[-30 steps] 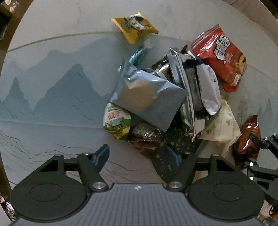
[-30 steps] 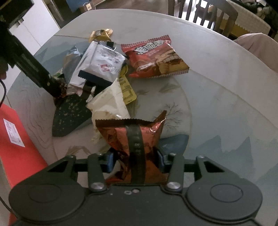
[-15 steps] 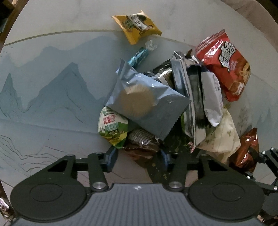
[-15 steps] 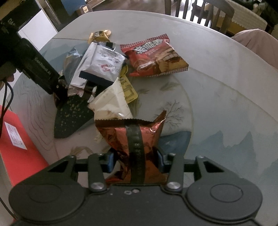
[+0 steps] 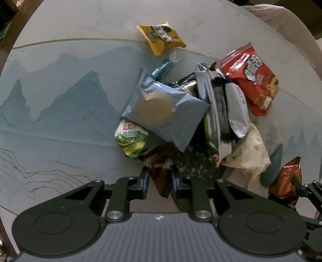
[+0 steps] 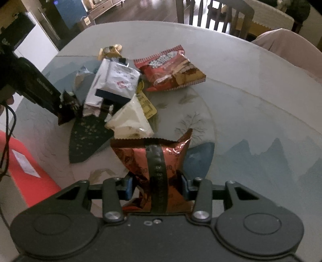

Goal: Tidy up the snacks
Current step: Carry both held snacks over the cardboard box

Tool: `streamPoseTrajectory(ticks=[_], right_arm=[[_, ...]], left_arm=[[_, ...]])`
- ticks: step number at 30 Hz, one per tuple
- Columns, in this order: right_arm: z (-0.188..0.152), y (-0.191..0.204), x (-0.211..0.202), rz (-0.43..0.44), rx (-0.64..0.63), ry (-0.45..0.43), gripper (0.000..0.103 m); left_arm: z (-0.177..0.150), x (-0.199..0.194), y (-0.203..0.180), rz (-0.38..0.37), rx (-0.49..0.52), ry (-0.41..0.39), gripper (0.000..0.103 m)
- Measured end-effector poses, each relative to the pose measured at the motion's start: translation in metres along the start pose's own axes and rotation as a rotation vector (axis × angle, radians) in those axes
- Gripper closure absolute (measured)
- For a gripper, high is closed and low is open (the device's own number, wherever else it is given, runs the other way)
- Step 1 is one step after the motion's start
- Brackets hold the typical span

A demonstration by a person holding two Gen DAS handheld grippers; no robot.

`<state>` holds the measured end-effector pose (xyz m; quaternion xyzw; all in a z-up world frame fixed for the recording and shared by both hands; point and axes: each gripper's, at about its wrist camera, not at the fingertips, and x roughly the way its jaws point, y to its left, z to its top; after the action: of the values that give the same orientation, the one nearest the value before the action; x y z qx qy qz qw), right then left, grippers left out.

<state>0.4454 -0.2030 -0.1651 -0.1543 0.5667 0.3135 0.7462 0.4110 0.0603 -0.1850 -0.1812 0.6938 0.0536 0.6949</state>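
Round and pale, the table (image 5: 60,30) carries a printed blue mountain scene, and dining chairs (image 6: 211,12) stand behind its far edge. Heaped near its middle are the snacks: a grey-blue pouch (image 5: 167,108) on top, a green packet (image 5: 130,139) tucked under its near corner, a silver bag (image 5: 223,112) leaning beside it, a red chip bag (image 5: 251,78) to the far right and a yellow packet (image 5: 161,38) lying apart beyond the heap. The left gripper (image 5: 160,182) points down at the heap's near edge, its jaws closing on a dark brown wrapper (image 5: 161,171) whose corner sits between the pads. The right gripper (image 6: 157,185) is clamped on a coppery foil bag (image 6: 153,161), held upright just off the pile.
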Motion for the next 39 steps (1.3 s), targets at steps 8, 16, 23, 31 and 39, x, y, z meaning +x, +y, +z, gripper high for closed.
streamPoseTrajectory(ticks=[8, 16, 23, 31, 39], right_arm=[[-0.016, 0.019, -0.038, -0.031, 0.019, -0.064, 0.061], [-0.032, 0.048, -0.075, -0.041, 0.043, -0.116, 0.061], [-0.05, 0.084, -0.117, -0.042, 0.048, -0.173, 0.061], [-0.069, 0.136, -0.153, -0.023, 0.015, -0.209, 0.061], [-0.092, 0.19, -0.143, 0.006, -0.046, -0.166, 0.061]], left_arm=[[-0.021, -0.026, -0.003, -0.007, 0.007, -0.072, 0.09], [-0.039, -0.059, 0.004, -0.036, 0.024, -0.128, 0.091], [-0.074, -0.118, 0.012, -0.07, 0.086, -0.221, 0.091], [-0.131, -0.158, 0.02, -0.09, 0.182, -0.265, 0.091], [-0.192, -0.153, 0.036, -0.078, 0.246, -0.229, 0.091]])
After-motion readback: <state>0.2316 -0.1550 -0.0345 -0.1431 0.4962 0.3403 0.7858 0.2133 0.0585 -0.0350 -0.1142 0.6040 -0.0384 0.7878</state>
